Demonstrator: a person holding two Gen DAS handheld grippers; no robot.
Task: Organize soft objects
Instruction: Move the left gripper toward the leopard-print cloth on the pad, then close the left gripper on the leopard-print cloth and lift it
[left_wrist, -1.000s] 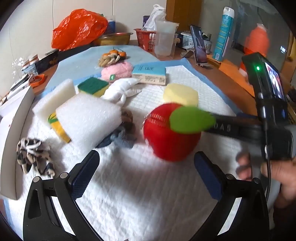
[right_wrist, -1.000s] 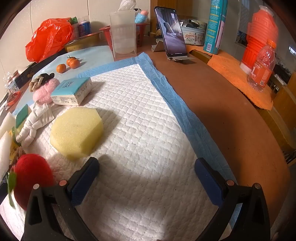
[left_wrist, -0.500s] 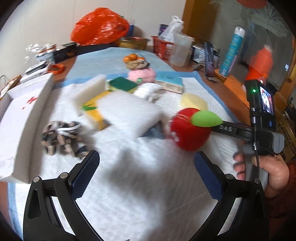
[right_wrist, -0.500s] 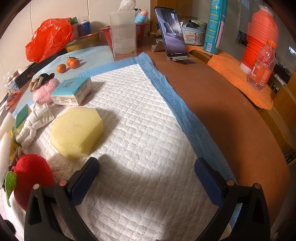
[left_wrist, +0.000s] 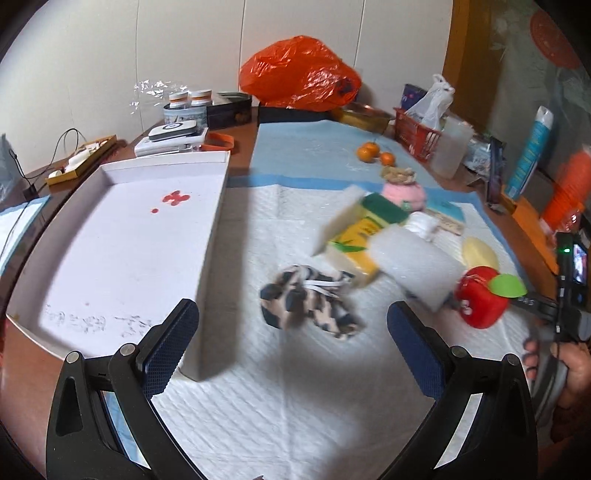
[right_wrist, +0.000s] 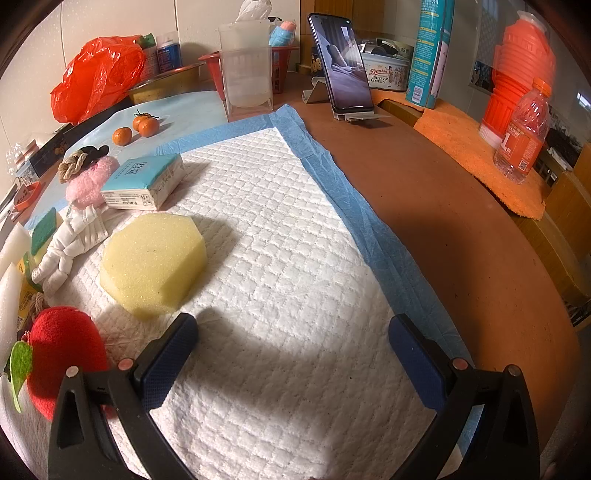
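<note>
My left gripper (left_wrist: 291, 339) is open above the white quilted pad (left_wrist: 280, 406), with nothing between its fingers. Just ahead of it lies a leopard-print scrunchie (left_wrist: 310, 302). Beyond are a white foam block (left_wrist: 417, 266), a yellow and green sponge (left_wrist: 369, 221), a pink fluffy ball (left_wrist: 404, 192) and a red plush apple (left_wrist: 480, 299). An empty white box (left_wrist: 122, 243) sits to the left. My right gripper (right_wrist: 291, 354) is open over the pad, empty, with a yellow sponge (right_wrist: 155, 262) ahead left and the red plush apple (right_wrist: 62, 350) at its left finger.
A tissue pack (right_wrist: 144, 181), a white knotted cloth (right_wrist: 72, 243) and tangerines (right_wrist: 136, 127) lie on the pad's far side. A phone on a stand (right_wrist: 343, 88), a clear container (right_wrist: 245, 81), an orange bag (left_wrist: 299, 74) and bottles (right_wrist: 522, 129) line the table edges.
My left gripper has swung to the left, bringing the white box and the scrunchie into view; the apple now sits far right. The right gripper has stayed still.
</note>
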